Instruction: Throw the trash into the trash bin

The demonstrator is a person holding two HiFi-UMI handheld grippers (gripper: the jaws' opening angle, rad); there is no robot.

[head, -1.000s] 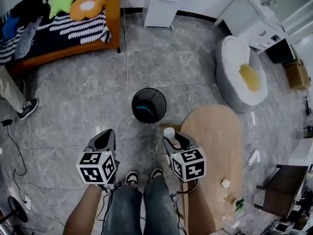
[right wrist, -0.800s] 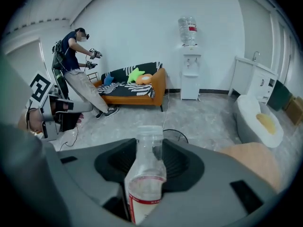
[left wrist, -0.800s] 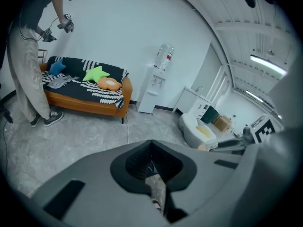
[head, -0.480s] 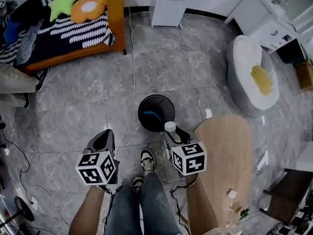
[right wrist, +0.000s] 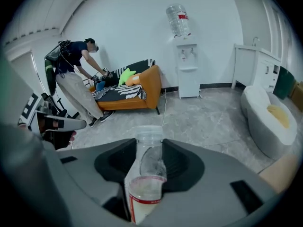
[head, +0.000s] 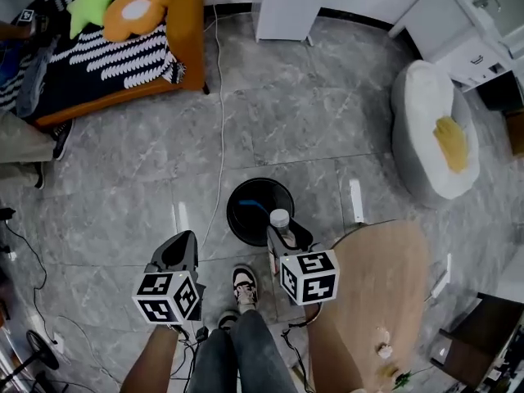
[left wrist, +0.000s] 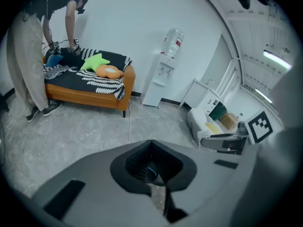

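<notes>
Bottle: a clear plastic bottle point(right wrist: 144, 174) with a pale cap, a red-edged label and some whitish liquid in its lower part.
Where: in the right gripper point(right wrist: 149, 143), lying along the jaws with the cap end forward.
Right jaws: part-way apart and pinching the bottle by its upper body, just under the cap.
Left jaws: the left gripper point(left wrist: 151, 142) has its jaws pressed together with nothing in them; the bin shows through the hollow between them.
Bin: a round, dark mesh bin point(head: 242, 211) stands on the floor ahead of the person's shoes, open on top, with something blue inside.
Position: in the head view the cap overlaps the near rim of the bin.
Weight: probably light, since it is mostly empty; the liquid may shift the balance toward the base.
Stiffness: the thin wall likely dents under a hard squeeze.
Surface: smooth, so it may slip if the pinch eases.
Hold: the shoulder under the cap looks like the stiffest place, and the present pinch suits it.
Risk: dropped too early, the bottle could hit the rim and bounce off.
</notes>
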